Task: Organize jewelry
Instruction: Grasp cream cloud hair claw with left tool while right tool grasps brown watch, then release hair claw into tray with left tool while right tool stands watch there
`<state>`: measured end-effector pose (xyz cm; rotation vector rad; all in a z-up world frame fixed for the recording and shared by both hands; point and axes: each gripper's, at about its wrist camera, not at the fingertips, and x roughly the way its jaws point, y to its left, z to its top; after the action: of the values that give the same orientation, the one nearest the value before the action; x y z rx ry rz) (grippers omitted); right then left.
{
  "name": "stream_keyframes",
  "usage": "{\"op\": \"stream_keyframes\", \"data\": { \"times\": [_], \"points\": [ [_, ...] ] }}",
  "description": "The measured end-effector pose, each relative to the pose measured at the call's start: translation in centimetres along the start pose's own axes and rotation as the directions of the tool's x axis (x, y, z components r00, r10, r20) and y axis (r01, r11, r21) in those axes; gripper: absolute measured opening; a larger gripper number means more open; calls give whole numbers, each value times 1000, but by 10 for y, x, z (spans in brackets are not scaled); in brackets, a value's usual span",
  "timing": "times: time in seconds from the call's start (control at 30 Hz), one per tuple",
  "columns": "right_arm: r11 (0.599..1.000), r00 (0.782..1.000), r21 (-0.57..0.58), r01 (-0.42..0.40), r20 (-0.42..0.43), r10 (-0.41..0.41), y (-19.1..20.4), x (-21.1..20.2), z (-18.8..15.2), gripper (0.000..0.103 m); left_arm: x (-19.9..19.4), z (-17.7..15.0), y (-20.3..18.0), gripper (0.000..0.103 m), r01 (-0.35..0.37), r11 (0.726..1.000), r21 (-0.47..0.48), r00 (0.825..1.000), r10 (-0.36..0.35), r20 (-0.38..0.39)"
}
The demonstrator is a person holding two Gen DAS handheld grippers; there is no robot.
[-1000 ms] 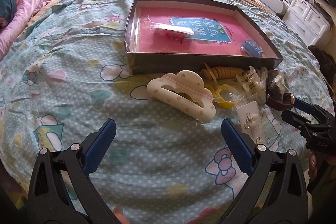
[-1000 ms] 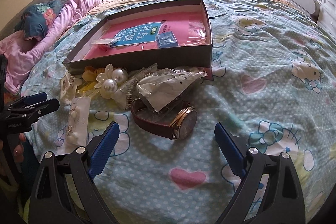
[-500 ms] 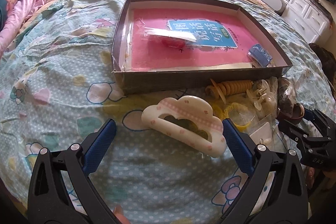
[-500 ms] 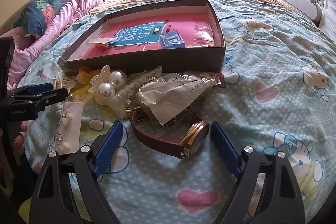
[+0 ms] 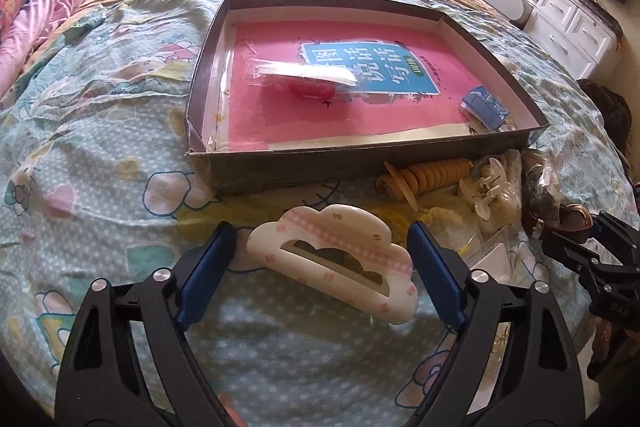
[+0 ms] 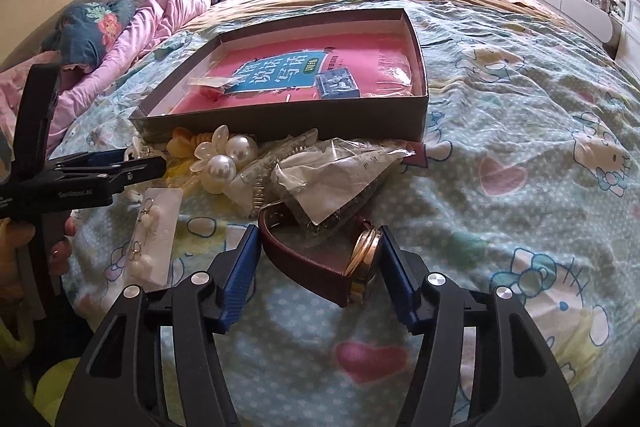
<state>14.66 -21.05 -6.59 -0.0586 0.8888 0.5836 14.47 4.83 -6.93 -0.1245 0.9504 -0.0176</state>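
A cream, cloud-shaped hair claw (image 5: 332,263) lies on the bedspread between the open jaws of my left gripper (image 5: 320,259), which do not touch it. A watch with a dark red strap (image 6: 320,259) lies between the open jaws of my right gripper (image 6: 316,263), its gold case near the right pad. A shallow dark box (image 5: 500,143) with a pink lining holds a small blue packet (image 5: 484,107) and a clear bag. Pearl hair clips (image 6: 224,159), a yellow coil tie (image 5: 432,175) and an earring card (image 6: 154,227) lie in front of the box.
A clear plastic bag (image 6: 340,179) lies over the watch strap. Pink bedding (image 6: 152,27) is bunched at the far left of the bed. White drawers (image 5: 576,35) stand beyond the bed's right side.
Both grippers have moved forward and down. The hair claw now sits between the left jaws and the watch between the right jaws. The right jaws have narrowed.
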Motion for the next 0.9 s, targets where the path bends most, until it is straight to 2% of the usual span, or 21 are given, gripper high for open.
{"op": "stream_keyframes", "data": {
  "times": [0.03, 0.07, 0.27, 0.53, 0.57, 0.6, 0.63, 0.9],
  "points": [
    [1000, 1000, -3, -3, 0, 3, 1, -3, 0, 56, -1, 0, -2, 66, 6, 1000, 9, 1000, -6, 4],
    [1000, 1000, -6, -10, 0, 10, 2, -7, -1, 56, -3, 0, -5, 62, 13, 1000, 18, 1000, -13, 8],
    [998, 999, -52, -34, 16, 35, 16, -25, -2, 56, -8, -4, -10, 62, 22, 999, 41, 1000, -22, 11],
    [993, 996, -98, -59, 63, 65, 32, -42, 6, 52, -36, -14, -2, 62, -22, 1000, 20, 999, 21, 40],
    [993, 995, -102, -62, 66, 69, 34, -43, 7, 49, -39, -15, 0, 62, -25, 1000, 15, 999, 24, 45],
    [991, 994, -110, -76, 69, 84, 36, -44, 9, 36, -43, -17, 2, 62, -32, 999, 11, 998, 32, 48],
    [990, 995, -118, -78, 57, 85, 37, -43, 11, 18, -46, -18, 4, 62, -40, 999, 4, 998, 39, 53],
    [993, 997, -106, -58, 43, 63, 33, -38, 11, 19, -64, -15, 16, 62, -36, 999, -40, 995, 39, 92]
  ]
}}
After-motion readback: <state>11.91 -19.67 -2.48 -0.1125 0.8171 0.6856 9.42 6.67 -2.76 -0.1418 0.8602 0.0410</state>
